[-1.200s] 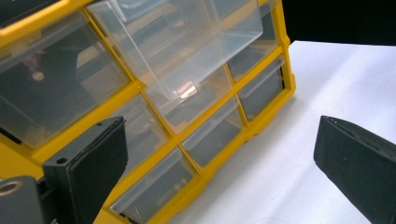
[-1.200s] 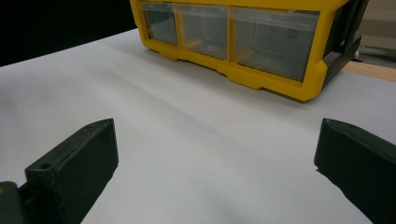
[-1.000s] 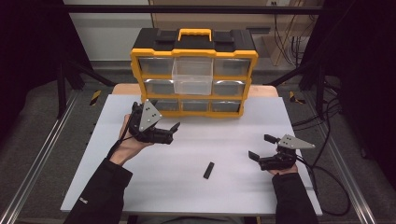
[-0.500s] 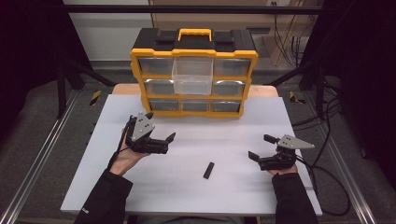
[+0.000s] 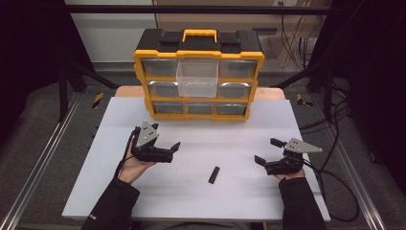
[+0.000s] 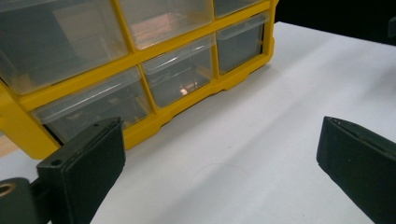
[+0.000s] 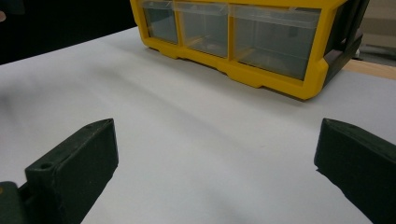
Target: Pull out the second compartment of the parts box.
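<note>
A yellow and black organizer (image 5: 198, 72) with clear drawers stood at the far side of the white worktop (image 5: 230, 136). Its top middle drawer (image 5: 197, 76) was pulled out toward the person. A small black bar (image 5: 214, 174) lay flat on the worktop near the front, between the two grippers and touching neither.

The left gripper (image 5: 173, 148) was held in the left hand (image 5: 134, 165), left of centre, its jaws spread wide and holding nothing; in its own view they framed bare worktop below the organizer's bottom drawers (image 6: 180, 77). The right gripper (image 5: 262, 162) sat low at the right, jaws likewise wide apart and empty.
</note>
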Demonstrator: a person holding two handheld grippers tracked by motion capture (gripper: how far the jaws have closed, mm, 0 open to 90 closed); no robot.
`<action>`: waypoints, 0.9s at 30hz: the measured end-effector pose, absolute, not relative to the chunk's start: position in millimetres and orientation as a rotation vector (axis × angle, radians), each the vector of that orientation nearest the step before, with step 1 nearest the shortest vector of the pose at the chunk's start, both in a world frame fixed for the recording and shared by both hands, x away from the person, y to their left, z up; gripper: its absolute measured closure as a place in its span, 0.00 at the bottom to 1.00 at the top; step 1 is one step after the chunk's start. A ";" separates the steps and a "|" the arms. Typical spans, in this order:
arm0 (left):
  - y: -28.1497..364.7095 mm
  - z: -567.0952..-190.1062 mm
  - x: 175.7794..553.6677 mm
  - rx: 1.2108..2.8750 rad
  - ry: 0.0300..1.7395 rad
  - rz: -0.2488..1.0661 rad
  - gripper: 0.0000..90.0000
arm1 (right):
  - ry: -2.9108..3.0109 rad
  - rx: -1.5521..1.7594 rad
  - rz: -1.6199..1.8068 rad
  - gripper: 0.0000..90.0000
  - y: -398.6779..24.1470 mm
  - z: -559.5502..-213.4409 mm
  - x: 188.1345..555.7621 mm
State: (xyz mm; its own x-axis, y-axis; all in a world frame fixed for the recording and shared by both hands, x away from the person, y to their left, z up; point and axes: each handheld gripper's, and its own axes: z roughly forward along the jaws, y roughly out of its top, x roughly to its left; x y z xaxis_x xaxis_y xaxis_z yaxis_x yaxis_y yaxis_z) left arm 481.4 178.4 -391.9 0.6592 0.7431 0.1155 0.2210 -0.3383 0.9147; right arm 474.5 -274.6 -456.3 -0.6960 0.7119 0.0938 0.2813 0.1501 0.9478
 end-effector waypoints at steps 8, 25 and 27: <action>173.3 -396.7 477.2 1.888 0.755 0.622 0.01 | 2.057 0.950 1.566 0.00 -274.5 -456.2 474.3; 152.2 -403.5 471.1 1.934 0.725 0.562 0.01 | 2.071 0.948 1.559 0.00 -272.5 -457.8 474.6; 149.4 -404.0 470.3 1.940 0.722 0.551 0.01 | 2.072 0.946 1.562 0.00 -272.5 -457.7 474.7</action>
